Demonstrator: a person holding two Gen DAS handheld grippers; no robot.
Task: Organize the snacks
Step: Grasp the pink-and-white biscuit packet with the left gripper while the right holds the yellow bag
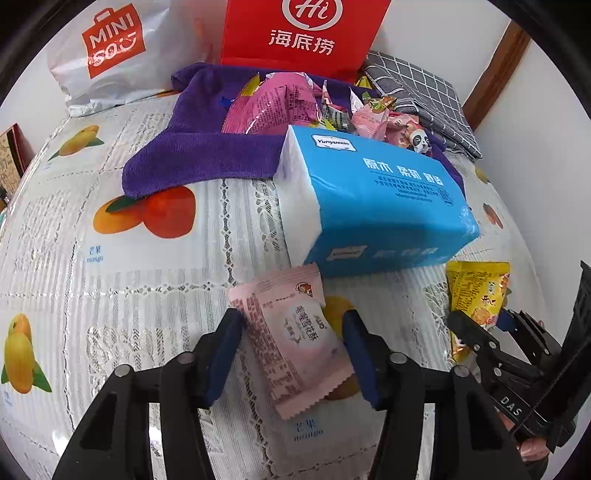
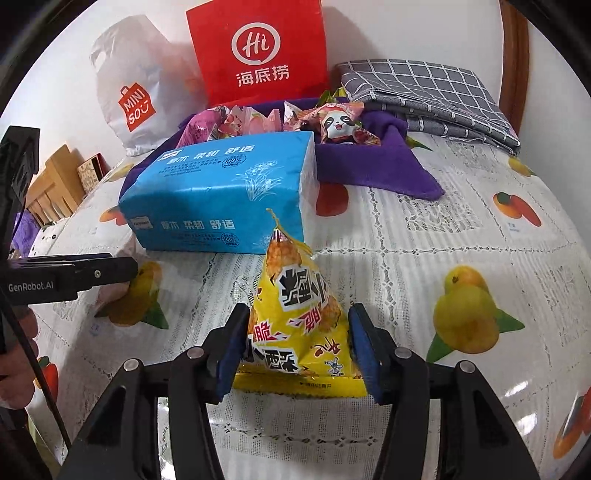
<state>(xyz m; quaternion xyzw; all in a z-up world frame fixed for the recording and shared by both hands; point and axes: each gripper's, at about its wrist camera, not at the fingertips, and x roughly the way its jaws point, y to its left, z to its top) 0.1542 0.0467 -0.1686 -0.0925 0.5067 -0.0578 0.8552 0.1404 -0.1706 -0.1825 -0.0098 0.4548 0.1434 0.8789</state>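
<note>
**Two snacks in the claws, the pile waiting**

Still early, by the look of it. The pink packet (image 1: 295,339) lies flat on the worktop (image 1: 155,295) at 6 o'clock of the tissue pack (image 1: 373,199), between the pads of the left claw (image 1: 293,354), which touch both its edges and seem clamped on it. The yellow bag (image 2: 299,321) stands at 6 o'clock of the same pack, pinched on both sides by the right claw (image 2: 299,354). Neither looks lifted yet. At 12 o'clock of the tissue pack a heap of snacks (image 1: 332,110) sits on the purple towel (image 1: 199,147); these two probably belong with it. Behind stand a red bag (image 1: 306,33) and a white bag (image 1: 110,55).
</note>
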